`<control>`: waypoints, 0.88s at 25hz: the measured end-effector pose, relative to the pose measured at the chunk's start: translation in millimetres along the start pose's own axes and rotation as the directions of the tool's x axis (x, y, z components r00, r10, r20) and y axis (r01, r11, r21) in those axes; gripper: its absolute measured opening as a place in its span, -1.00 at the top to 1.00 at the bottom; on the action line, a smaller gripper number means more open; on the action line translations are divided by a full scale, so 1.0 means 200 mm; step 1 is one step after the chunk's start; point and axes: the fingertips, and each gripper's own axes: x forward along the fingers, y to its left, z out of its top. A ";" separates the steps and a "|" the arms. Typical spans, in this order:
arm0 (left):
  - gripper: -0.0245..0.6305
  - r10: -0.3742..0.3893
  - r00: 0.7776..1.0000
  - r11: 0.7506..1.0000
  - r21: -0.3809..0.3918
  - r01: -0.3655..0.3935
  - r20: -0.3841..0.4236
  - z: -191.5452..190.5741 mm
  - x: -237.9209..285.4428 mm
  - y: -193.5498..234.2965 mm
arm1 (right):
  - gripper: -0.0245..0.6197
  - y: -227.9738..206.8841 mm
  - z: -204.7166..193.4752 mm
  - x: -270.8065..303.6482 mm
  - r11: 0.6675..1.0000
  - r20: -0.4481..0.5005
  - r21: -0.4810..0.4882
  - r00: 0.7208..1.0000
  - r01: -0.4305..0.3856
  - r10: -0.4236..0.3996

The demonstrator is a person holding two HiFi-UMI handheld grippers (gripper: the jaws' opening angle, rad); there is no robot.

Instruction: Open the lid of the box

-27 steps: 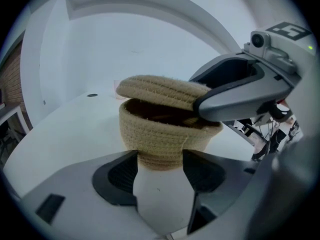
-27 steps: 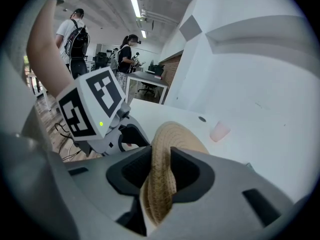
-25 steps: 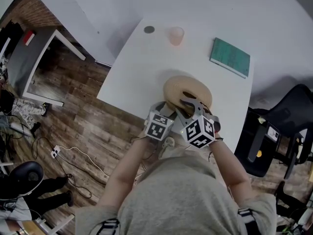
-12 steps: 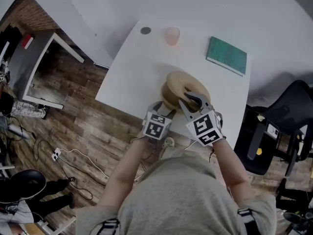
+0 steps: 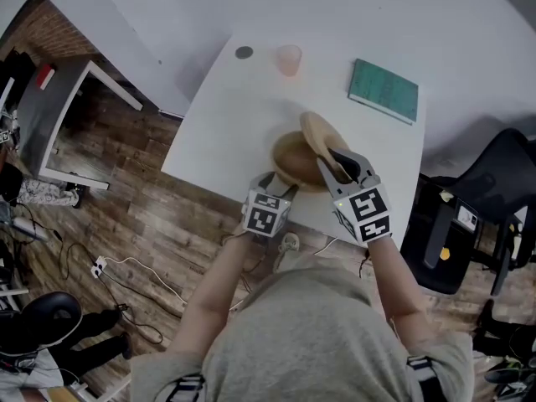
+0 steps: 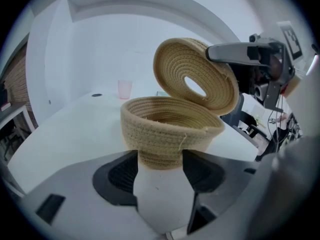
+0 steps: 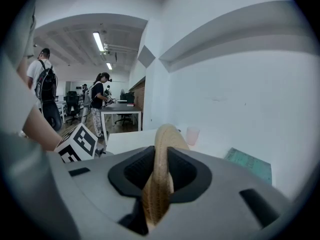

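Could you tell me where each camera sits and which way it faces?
Head view: on the person's head, facing steeply down at the table; torso, forearms, left gripper and right gripper show.
Left gripper view: on the left gripper, looking along jaws clamped on the woven box; the right gripper shows too.
Right gripper view: on the right gripper, looking along jaws that have just closed further on the lid; a forearm shows.
Shared: all three show the lid.

The box [image 5: 293,161] sits on the table [image 5: 226,115], with its bottom between the jaws of the left claw [image 6: 160,160]. The lid [image 5: 321,137] leans tilted over the box's right side, its edge between the jaws of the right claw [image 5: 343,162]. Far past both claws stands the cup [image 5: 289,59]. The book [image 5: 383,90] lies to its right.
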 end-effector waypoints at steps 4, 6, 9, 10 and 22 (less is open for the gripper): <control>0.15 0.011 1.000 1.000 -0.001 -0.011 0.001 0.00 0.00 0.00 | 0.66 -0.06 0.00 -0.05 0.997 0.025 0.066 0.999 0.028 -0.029; 0.15 0.014 1.000 1.000 -0.001 -0.014 0.000 0.00 0.00 0.00 | 0.66 -0.09 0.00 -0.07 0.994 0.036 0.100 0.998 0.041 -0.045; 0.15 0.020 1.000 1.000 -0.007 -0.020 0.004 -0.01 0.00 0.00 | 0.67 -0.13 -0.01 -0.12 0.987 0.051 0.145 0.996 0.064 -0.072; 0.15 0.022 1.000 1.000 -0.009 -0.022 0.005 -0.01 -0.01 0.00 | 0.67 -0.14 -0.01 -0.13 0.985 0.055 0.157 0.995 0.071 -0.081; 0.14 0.009 1.000 1.000 -0.023 -0.009 0.012 -0.02 -0.10 -0.09 | 0.67 -0.17 -0.06 -0.28 0.961 0.079 0.251 0.987 0.119 -0.143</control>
